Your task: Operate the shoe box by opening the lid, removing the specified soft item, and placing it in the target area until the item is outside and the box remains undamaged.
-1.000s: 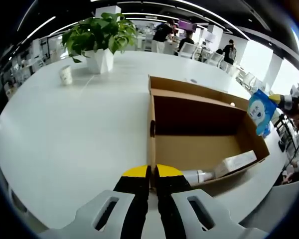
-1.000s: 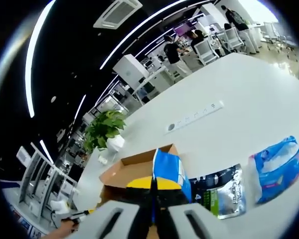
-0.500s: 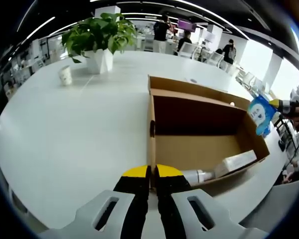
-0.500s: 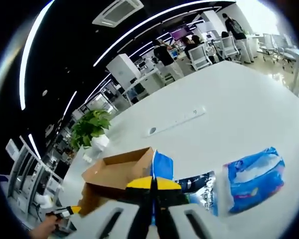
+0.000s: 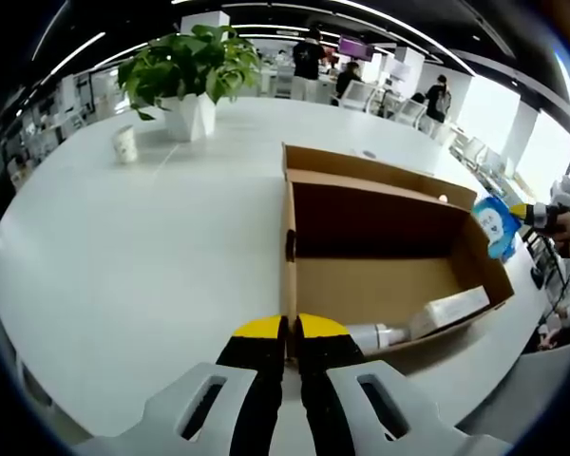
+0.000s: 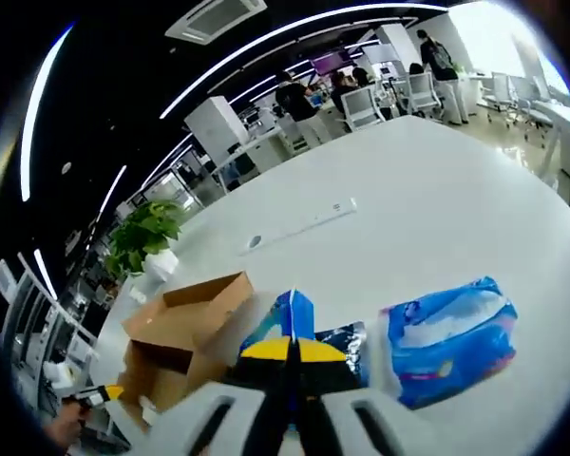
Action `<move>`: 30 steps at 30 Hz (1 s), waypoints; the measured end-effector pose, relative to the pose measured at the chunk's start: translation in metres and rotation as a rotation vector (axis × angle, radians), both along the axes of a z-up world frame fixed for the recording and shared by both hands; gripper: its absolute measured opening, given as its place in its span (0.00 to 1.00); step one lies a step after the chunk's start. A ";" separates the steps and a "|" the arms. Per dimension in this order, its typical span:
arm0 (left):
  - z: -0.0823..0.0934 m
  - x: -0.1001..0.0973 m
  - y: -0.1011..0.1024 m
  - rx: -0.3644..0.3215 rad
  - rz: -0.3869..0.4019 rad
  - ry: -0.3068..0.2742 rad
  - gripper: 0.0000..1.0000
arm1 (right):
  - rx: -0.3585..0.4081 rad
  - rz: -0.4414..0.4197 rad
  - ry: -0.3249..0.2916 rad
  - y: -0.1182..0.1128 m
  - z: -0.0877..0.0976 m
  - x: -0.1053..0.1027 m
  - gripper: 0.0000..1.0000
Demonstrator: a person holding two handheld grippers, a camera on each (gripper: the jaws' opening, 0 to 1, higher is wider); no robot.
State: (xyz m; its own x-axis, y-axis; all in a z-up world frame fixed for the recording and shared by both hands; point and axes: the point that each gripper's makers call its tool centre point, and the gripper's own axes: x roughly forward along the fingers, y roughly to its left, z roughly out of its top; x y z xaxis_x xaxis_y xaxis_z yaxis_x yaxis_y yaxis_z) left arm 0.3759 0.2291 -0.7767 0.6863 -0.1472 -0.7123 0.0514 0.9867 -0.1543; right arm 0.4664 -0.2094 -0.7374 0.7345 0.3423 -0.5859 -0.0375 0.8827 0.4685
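Observation:
The brown shoe box (image 5: 380, 285) stands open on the white table, with a white tube (image 5: 427, 318) lying in its near right corner. My left gripper (image 5: 290, 329) is shut on the box's near side wall. My right gripper (image 6: 290, 350) is shut on a small blue soft packet (image 6: 283, 321) and holds it above the table, to the right of the box (image 6: 185, 328). From the left gripper view, that packet (image 5: 499, 226) hangs just past the box's far right corner, with the right gripper (image 5: 541, 217) and a hand behind it.
A dark packet (image 6: 347, 342) and a larger blue-and-white packet (image 6: 446, 337) lie on the table right of the box. A power strip (image 6: 299, 223) lies farther back. A potted plant (image 5: 190, 81) and a paper cup (image 5: 125, 142) stand at the far left. People and chairs fill the background.
My right gripper has carried the blue packet away from the box, to the right and lower, nearer the two packets on the table. The left gripper and box have stayed still.

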 end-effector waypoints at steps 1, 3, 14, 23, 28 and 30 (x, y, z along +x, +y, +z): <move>0.000 0.000 0.000 -0.001 0.000 0.000 0.02 | -0.005 -0.006 0.005 -0.003 -0.003 0.001 0.00; 0.000 0.000 0.000 0.000 -0.001 -0.001 0.02 | -0.012 -0.013 0.015 -0.006 -0.008 0.002 0.00; -0.001 0.001 0.000 0.003 -0.003 0.000 0.02 | -0.105 0.001 0.063 -0.022 -0.034 -0.001 0.00; -0.001 0.002 0.000 0.001 -0.003 0.000 0.02 | -0.102 -0.016 0.090 -0.030 -0.052 0.001 0.00; -0.001 0.002 0.001 0.002 -0.004 -0.001 0.02 | -0.114 -0.004 0.102 -0.027 -0.057 -0.003 0.00; -0.001 0.002 0.001 0.001 -0.004 -0.001 0.02 | -0.128 -0.002 0.105 -0.026 -0.059 -0.006 0.00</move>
